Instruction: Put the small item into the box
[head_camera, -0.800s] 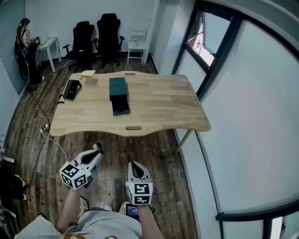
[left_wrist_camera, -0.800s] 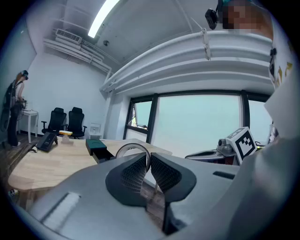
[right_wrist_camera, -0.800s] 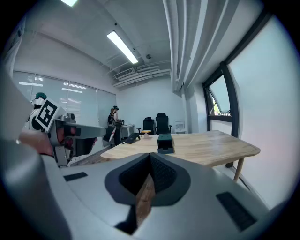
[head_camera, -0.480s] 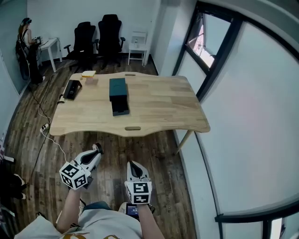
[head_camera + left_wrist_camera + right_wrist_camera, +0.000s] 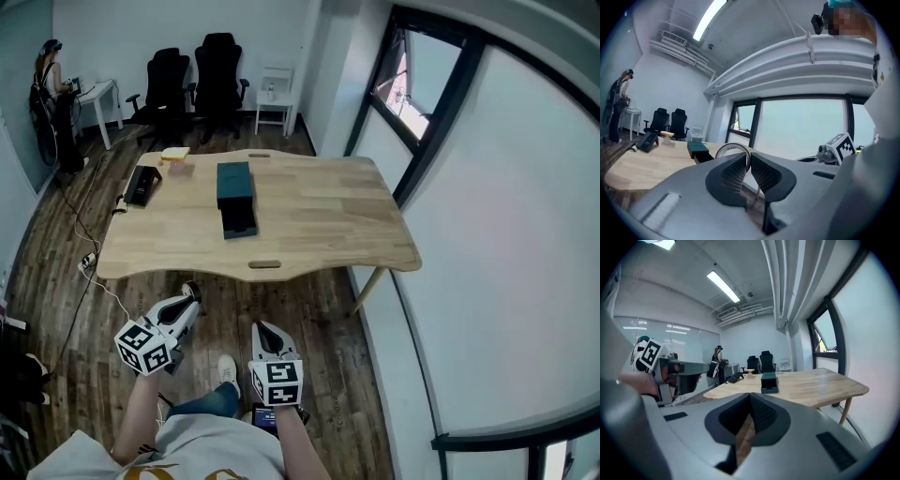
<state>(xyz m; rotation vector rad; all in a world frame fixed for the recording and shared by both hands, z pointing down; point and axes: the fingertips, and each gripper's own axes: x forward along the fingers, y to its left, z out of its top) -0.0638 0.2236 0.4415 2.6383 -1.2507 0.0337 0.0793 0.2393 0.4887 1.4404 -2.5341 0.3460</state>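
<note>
Task barely begun, I think: left claw (image 5: 749, 156) clenched on thin ring (image 5: 731, 144), right claw (image 5: 749, 403) clenched w/ nothing; box (image 5: 235, 195) on desk (image 5: 319, 220) well apart.

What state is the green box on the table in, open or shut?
Open, it seems: a dark inner tray sticks out of the near end of the green box. Contents cannot be told.

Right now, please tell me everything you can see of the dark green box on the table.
The box is dark teal-green, rectangular and matte; its material is not clear. A darker, lower part sticks out from its near end, perhaps a drawer slid open; the inside cannot be seen. It lies flat on the wooden table, left of the middle, long side pointing away from the person. Only the table touches it.
</note>
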